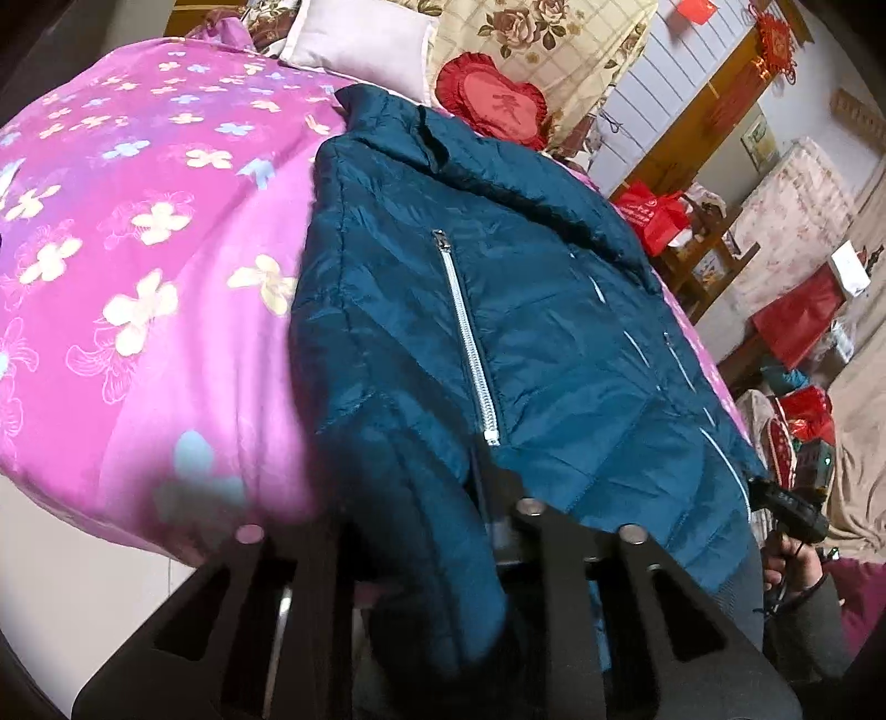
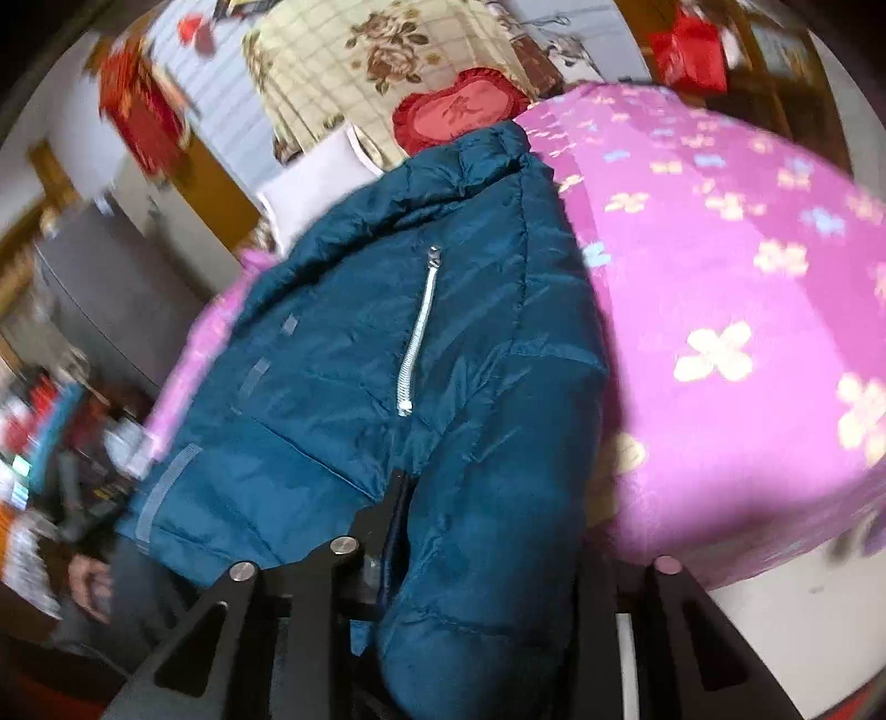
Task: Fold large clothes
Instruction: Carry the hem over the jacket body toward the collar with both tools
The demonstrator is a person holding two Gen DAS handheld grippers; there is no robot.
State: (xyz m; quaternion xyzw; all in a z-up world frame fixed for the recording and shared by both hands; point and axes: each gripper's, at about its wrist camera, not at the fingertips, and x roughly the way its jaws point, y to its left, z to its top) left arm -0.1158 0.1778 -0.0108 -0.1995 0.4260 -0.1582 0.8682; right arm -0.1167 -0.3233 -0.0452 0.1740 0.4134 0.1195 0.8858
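A teal puffer jacket (image 1: 498,310) lies front-up on my bed, across a pink quilt (image 1: 138,249) printed with pale flowers. My left claw (image 1: 421,531) is clamped on a fold of the jacket at its near lower edge, the padded cloth bulging between the black fingers. My right claw (image 2: 482,554) is clamped on the jacket's other near side in the same way. The left view shows the jacket sharply: shiny quilted fabric, a silver pocket zip (image 1: 470,343) running on a slant, a raised collar at the far end. It alone shows my right hand (image 1: 792,565) low at the right, around the black handle of the other claw, and a red bag (image 1: 653,213) on a wooden shelf beyond; what the bag holds I cannot tell. The right view is blurred; it shows the second pocket zip (image 2: 418,332) and grey tabs along the jacket's front edge. Both views show a red heart-shaped cushion (image 1: 490,105) with a frilled rim beyond the collar, beside a white pillow (image 1: 360,41).
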